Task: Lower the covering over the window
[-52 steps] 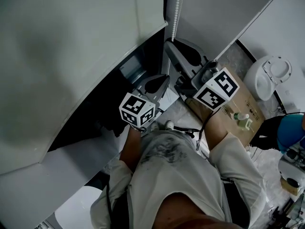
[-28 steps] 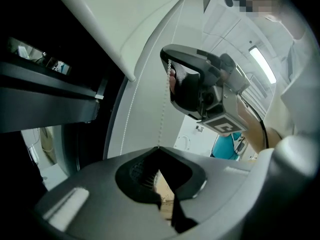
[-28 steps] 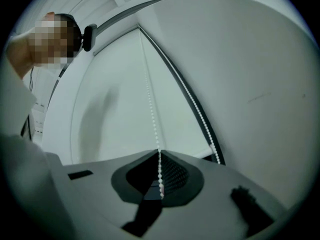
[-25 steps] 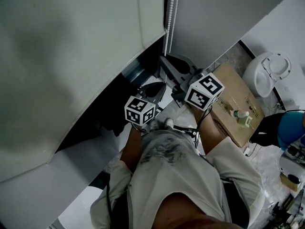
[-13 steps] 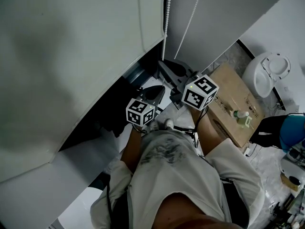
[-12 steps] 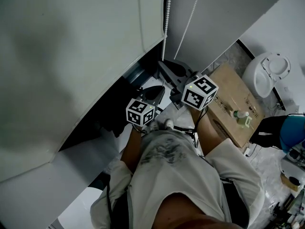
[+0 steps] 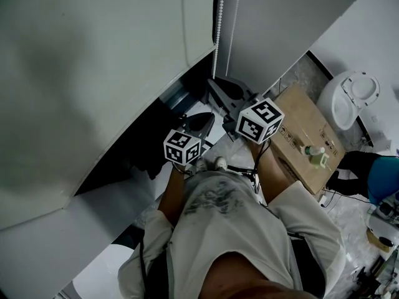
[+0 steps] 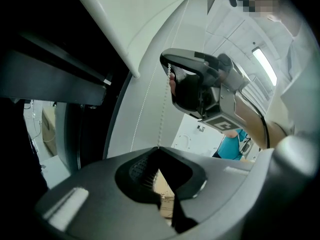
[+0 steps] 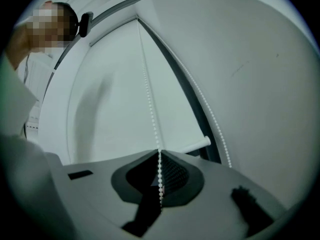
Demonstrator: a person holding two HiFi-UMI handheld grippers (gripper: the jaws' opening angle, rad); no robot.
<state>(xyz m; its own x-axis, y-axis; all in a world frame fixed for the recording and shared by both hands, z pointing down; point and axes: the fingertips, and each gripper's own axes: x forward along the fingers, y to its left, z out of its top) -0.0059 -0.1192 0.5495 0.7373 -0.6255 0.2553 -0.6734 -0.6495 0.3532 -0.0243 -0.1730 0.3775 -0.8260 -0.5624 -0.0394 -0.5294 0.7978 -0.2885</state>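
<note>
White bead chain sits pinched in the right gripper, and the left gripper clamps it lower down. Blind hangs part-way over the window. Mid-pull, apparently; next, one gripper must release and regrip higher.

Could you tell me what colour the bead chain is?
White; the bead chain shows best in the right gripper view.

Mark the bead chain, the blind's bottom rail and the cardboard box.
bead chain (image 9: 152,116): right gripper view, middle of the straight strand.
blind's bottom rail (image 9: 197,145): right gripper view, near its right end.
cardboard box (image 7: 302,126): head view, bare top face.
</note>
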